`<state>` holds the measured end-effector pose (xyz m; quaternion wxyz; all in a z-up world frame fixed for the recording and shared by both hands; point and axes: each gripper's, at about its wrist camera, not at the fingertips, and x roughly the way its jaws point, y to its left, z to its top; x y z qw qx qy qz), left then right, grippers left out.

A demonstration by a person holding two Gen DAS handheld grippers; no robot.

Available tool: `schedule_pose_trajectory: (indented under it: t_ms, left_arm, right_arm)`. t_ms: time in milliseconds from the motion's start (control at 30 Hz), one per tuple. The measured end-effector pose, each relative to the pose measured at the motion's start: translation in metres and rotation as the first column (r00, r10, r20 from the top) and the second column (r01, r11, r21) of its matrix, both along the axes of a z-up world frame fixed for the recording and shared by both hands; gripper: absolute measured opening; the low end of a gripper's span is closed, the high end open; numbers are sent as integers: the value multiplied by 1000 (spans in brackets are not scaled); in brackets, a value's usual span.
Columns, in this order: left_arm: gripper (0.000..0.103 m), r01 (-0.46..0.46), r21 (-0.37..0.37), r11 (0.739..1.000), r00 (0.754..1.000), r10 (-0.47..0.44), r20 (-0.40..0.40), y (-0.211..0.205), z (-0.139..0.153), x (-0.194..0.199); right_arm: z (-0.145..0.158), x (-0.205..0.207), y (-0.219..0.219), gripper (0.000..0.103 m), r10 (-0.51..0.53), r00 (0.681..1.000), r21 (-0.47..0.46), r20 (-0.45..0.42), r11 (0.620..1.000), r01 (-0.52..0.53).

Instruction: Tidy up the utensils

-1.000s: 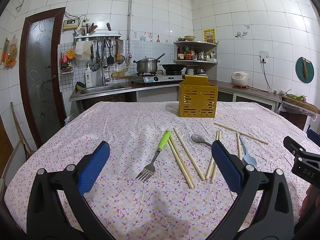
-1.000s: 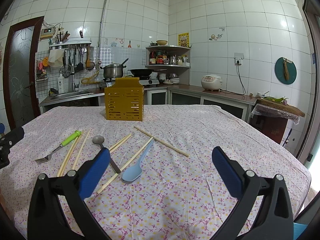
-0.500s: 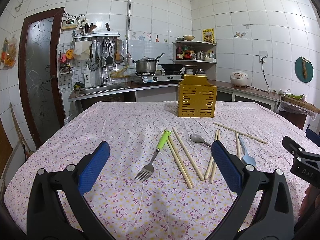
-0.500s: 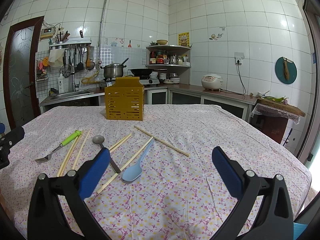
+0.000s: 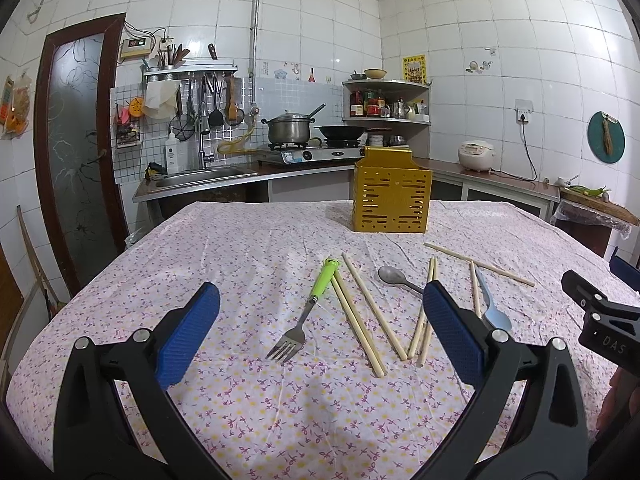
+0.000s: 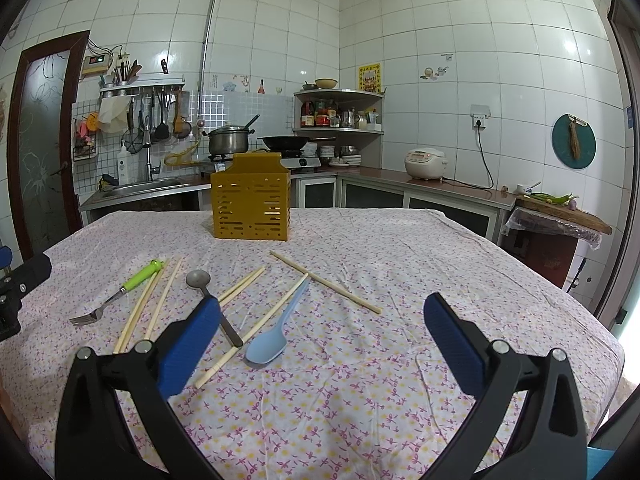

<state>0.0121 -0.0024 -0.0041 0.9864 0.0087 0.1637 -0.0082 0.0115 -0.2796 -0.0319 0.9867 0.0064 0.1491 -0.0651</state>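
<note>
Two grippers are hovering over the floral tablecloth [image 5: 240, 248], the left gripper [image 5: 320, 332] spread wide and gripping nothing. Left to right, a green-handled fork [image 5: 310, 308], wooden chopsticks [image 5: 362, 320], a metal spoon [image 5: 394, 277] and a blue spoon [image 6: 276, 332] are lying loose before the yellow utensil holder [image 5: 390, 196]. Right gripper [image 6: 322, 340] is gaping too, empty.

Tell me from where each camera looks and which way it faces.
Left wrist: on the left hand-held gripper, facing the fork and yellow holder; its open blue fingers show.
Right wrist: on the right hand-held gripper, facing the blue spoon; open fingers show.
Shared: holder, chopsticks, both spoons.
</note>
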Motion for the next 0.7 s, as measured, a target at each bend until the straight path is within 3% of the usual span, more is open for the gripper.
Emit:
schedule_pose_trajectory:
  t_ms: [467, 700]
  left_arm:
    - [98, 19, -20, 1000, 999, -20, -45, 3, -4, 19]
    - [98, 4, -23, 1000, 995, -7, -96, 8, 6, 48]
  right_arm:
    - [2, 10, 5, 99, 9, 1000, -19, 8, 1000, -9]
    - [13, 50, -2, 99, 22, 997, -31, -73, 999, -24]
